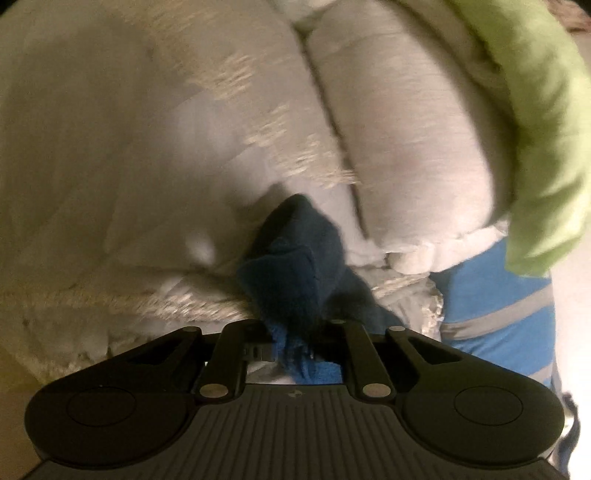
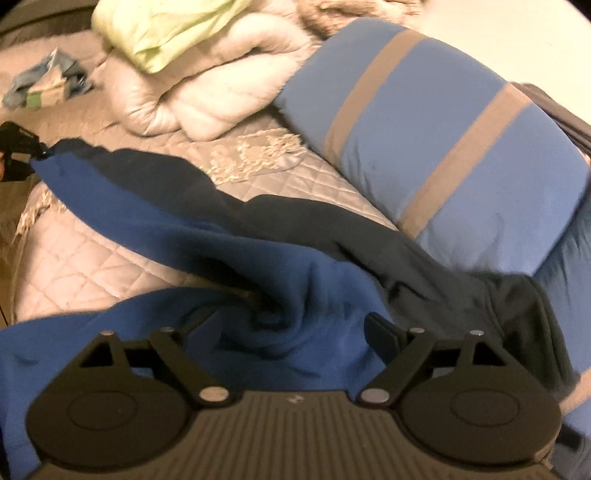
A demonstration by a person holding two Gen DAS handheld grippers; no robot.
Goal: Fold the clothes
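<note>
Quilted beige bedspread [image 2: 92, 258] covers the bed, with a blue pillow [image 2: 443, 147] banded in grey on the right, a white padded duvet [image 2: 207, 99] bunched behind, and a lime-green cloth [image 2: 166, 33] on top of it. Blue fleece garment [image 2: 258, 266] lies stretched across the bedspread, dark outer face along its far edge. Left claw [image 1: 295, 332] is pressed together, pinching one end of the garment. Right claw [image 2: 291, 325] stands spread over the bunched fleece, pads not pressing on it. Small heap of mixed clothes [image 2: 48, 81] sits far left.
</note>
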